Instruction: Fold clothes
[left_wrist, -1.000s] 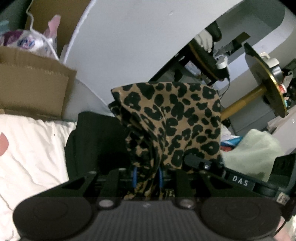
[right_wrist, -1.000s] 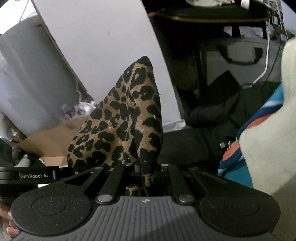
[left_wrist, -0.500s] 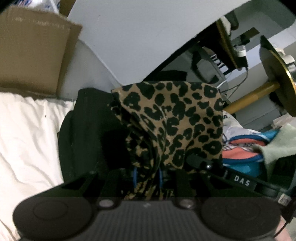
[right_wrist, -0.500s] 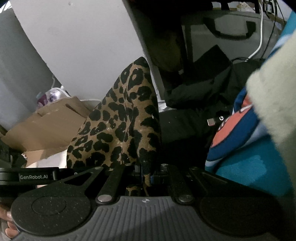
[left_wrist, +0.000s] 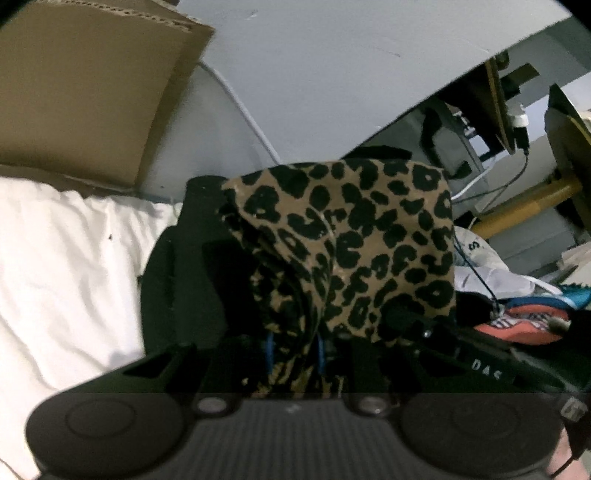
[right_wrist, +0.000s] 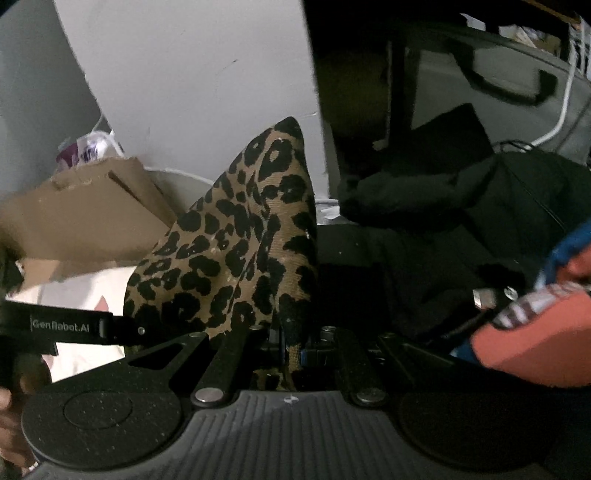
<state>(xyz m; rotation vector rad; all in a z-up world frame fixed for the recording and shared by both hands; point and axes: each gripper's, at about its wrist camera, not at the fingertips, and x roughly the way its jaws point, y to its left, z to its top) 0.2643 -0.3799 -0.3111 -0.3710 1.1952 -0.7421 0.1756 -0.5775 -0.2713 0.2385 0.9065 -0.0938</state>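
A leopard-print garment (left_wrist: 354, 243) hangs bunched between both grippers, held up off the bed. My left gripper (left_wrist: 294, 350) is shut on one part of its cloth, which hides the fingertips. In the right wrist view the same leopard-print garment (right_wrist: 236, 258) rises in a peak, and my right gripper (right_wrist: 291, 347) is shut on a fold of it. The two grippers sit close together: the other gripper's black body shows at the edge of each view.
A white sheet (left_wrist: 62, 266) covers the bed at left, with a black garment (left_wrist: 184, 280) on it. A cardboard box (left_wrist: 85, 88) stands behind. A pile of orange and blue clothes (right_wrist: 535, 325) lies at right. A white panel (right_wrist: 192, 85) rises behind.
Both grippers have tilted downward with the leopard-print garment: the white sheet, black garment and cardboard box fill more of the views. The pale green cloth has left the views.
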